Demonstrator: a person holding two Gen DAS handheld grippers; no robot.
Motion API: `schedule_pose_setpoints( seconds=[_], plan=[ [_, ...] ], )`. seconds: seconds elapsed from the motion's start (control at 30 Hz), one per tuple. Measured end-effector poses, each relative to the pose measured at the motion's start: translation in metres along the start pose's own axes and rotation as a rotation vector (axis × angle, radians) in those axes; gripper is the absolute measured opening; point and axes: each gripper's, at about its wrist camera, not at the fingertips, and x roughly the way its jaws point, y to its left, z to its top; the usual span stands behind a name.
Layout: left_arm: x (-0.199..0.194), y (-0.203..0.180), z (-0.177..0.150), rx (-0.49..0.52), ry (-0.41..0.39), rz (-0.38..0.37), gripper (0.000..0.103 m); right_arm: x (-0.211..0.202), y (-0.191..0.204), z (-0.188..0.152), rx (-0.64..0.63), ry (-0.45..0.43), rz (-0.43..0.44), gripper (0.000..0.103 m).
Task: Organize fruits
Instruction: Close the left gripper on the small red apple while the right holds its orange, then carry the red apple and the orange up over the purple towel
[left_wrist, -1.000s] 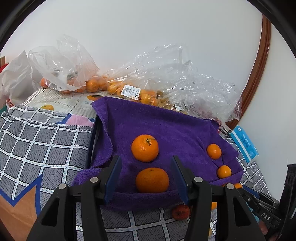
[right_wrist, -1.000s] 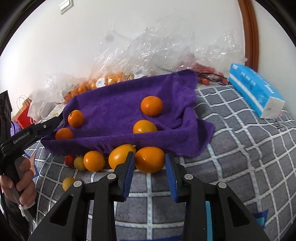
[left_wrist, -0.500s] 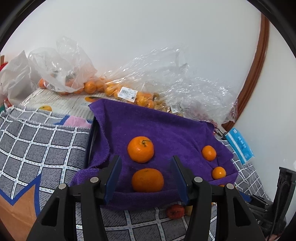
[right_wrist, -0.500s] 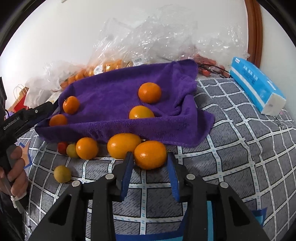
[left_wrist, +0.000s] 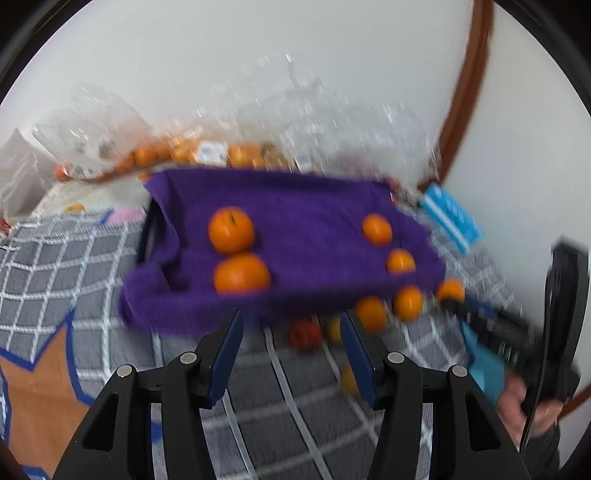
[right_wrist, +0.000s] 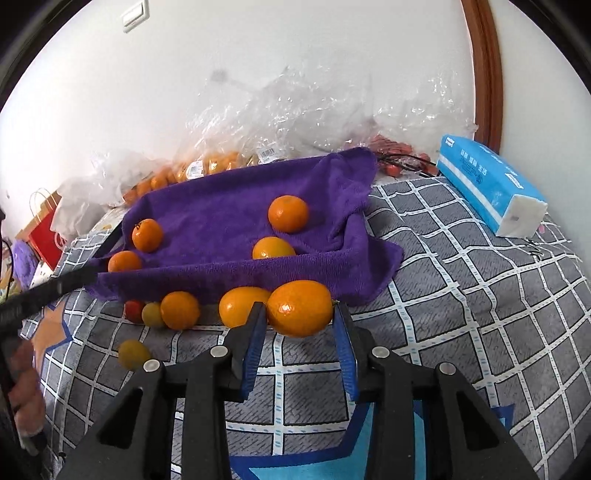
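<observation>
1. The right gripper (right_wrist: 300, 321) has its jaws pinching a big orange (right_wrist: 300, 308). The orange sits between the two blue pads, just in front of the purple towel (right_wrist: 221, 218).
2. The left gripper (left_wrist: 291, 349) has its jaws spread apart with nothing between them. It hangs over the grey checked cloth (left_wrist: 66, 258), near the front edge of the towel. That view is blurry.
3. Four oranges lie on the purple towel: two at the left end (right_wrist: 147, 235) and two nearer the right end (right_wrist: 288, 213).
4. In front of the towel, on the checked cloth, lie more fruits in a row: another big orange (right_wrist: 240, 306) touching the held one, a smaller orange (right_wrist: 180, 309), a little yellow-green fruit (right_wrist: 152, 314) and a little red fruit (right_wrist: 133, 310).
5. One more small yellow fruit (right_wrist: 133, 354) lies alone, closer to the grippers.
6. Behind the towel, by the white wall, are clear plastic bags (right_wrist: 295, 110) with more oranges inside.
7. A blue tissue pack (right_wrist: 491, 184) lies on the right of the cloth, well apart from the towel.
</observation>
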Motion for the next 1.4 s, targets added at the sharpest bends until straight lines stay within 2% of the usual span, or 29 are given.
schedule_pose_setpoints(
  seconds=[0.17, 0.3, 0.4, 0.47, 0.57, 0.7, 0.8, 1.0, 1.17, 1.4],
  plan=[
    [0.014, 0.001, -0.007, -0.041, 0.061, -0.078, 0.038, 0.004, -0.005, 0.000, 0.024, 0.021, 0.001, 0.037],
    [0.025, 0.004, -0.007, -0.052, 0.067, -0.038, 0.036, 0.005, -0.006, 0.000, 0.028, 0.023, 0.003, 0.037],
    [0.033, 0.009, -0.005, -0.092, 0.095, -0.075, 0.034, 0.006, -0.005, 0.000, 0.025, 0.025, 0.005, 0.037],
    [0.040, 0.005, -0.003, -0.084, 0.114, -0.084, 0.034, 0.007, -0.005, 0.000, 0.024, 0.025, 0.006, 0.037],
    [0.044, 0.000, -0.004, -0.055, 0.113, -0.058, 0.024, 0.008, -0.005, 0.000, 0.026, 0.032, 0.007, 0.037],
    [0.038, 0.006, -0.003, -0.079, 0.096, -0.069, 0.024, 0.007, -0.006, 0.000, 0.034, 0.028, 0.007, 0.037],
    [0.020, 0.014, -0.004, -0.074, 0.075, -0.012, 0.024, 0.008, -0.006, -0.001, 0.033, 0.034, 0.009, 0.037],
    [0.011, 0.031, -0.015, -0.062, 0.108, 0.076, 0.024, 0.010, -0.005, 0.000, 0.026, 0.038, 0.008, 0.037],
    [0.017, 0.035, -0.016, -0.060, 0.098, 0.076, 0.033, 0.012, -0.006, 0.000, 0.030, 0.052, 0.007, 0.037],
    [0.022, 0.028, -0.015, -0.012, 0.084, 0.110, 0.033, 0.016, -0.011, 0.001, 0.056, 0.067, 0.012, 0.037]
  ],
)
